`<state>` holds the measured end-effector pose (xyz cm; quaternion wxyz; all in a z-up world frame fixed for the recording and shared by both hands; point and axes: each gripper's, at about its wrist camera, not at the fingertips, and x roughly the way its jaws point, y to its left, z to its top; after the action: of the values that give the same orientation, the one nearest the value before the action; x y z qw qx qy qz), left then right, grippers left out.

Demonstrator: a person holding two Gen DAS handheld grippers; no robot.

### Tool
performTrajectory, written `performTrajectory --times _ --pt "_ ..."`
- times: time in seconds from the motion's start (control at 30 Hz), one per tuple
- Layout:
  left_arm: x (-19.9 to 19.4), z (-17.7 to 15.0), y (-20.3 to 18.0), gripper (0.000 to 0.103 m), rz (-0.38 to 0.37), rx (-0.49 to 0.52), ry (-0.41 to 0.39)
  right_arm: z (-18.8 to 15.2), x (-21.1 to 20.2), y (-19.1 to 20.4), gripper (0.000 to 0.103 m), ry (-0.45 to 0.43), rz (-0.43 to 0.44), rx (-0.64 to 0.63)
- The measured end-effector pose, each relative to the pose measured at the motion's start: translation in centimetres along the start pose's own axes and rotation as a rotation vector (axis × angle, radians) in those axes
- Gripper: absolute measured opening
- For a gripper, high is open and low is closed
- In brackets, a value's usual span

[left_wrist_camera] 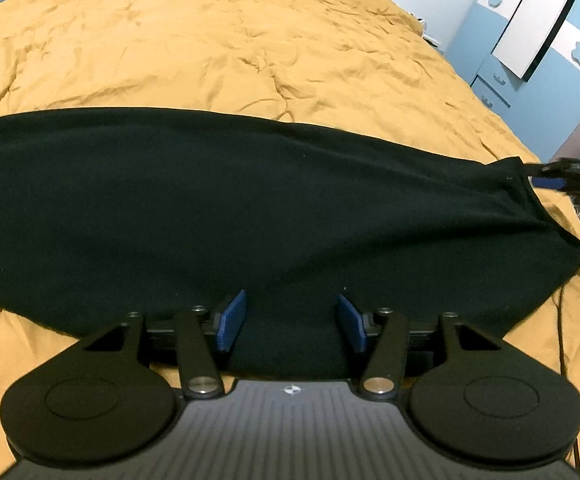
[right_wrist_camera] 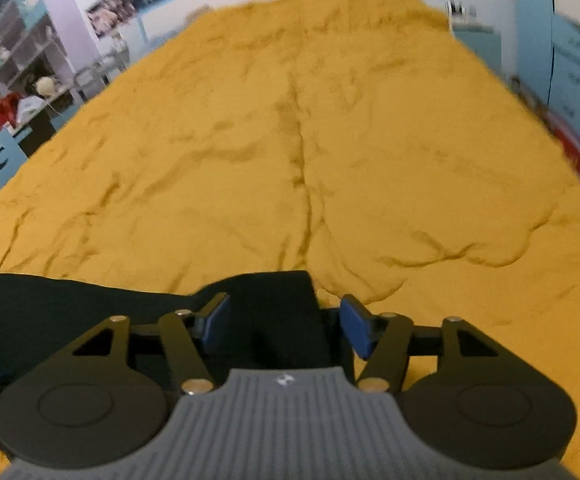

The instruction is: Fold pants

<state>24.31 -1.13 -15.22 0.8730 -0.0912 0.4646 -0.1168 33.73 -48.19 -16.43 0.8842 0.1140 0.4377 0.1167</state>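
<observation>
On one yellow bedspread [left_wrist_camera: 210,40] lies one pair of black pants [left_wrist_camera: 250,200], both grippers' fingers [left_wrist_camera: 232,322] [right_wrist_camera: 216,322] spread, pinching nothing.

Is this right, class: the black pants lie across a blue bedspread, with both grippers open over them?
One mistake: the bedspread is mustard yellow, not blue, as both wrist views show. The black pants do lie across it, with the left gripper and right gripper open over them.

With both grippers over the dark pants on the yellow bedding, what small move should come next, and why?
Probably close the right gripper on the pants end beneath it. Both grippers' blue pads stand apart with dark cloth between them and neither is pinching; the left gripper sits over the near edge. The pants lie in one long band on the bedding, so an end must be gripped before folding over.
</observation>
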Motion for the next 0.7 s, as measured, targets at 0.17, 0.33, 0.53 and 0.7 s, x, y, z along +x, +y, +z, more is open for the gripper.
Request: performTrajectory --times 0.17,0.33,0.53,0.7 --pt "0.1 -0.1 0.4 0.063 -0.015 -0.012 -0.005 0.4 0.2 -0.3 0.0 -0.067 0.018 0.015" --pt "0.1 -0.4 0.3 0.066 -0.019 -0.015 -0.021 0.9 -1.5 -2.3 0.0 -0.149 -0.092 0.12" --pt "-0.1 -0.7 0.1 0.066 -0.012 -0.01 -0.031 0.4 -0.9 -1.0 0.061 -0.161 0.062 0.103" --pt "-0.3 -0.7 0.0 0.066 -0.014 -0.014 -0.029 0.8 3.0 0.4 0.047 -0.021 0.074 0.047"
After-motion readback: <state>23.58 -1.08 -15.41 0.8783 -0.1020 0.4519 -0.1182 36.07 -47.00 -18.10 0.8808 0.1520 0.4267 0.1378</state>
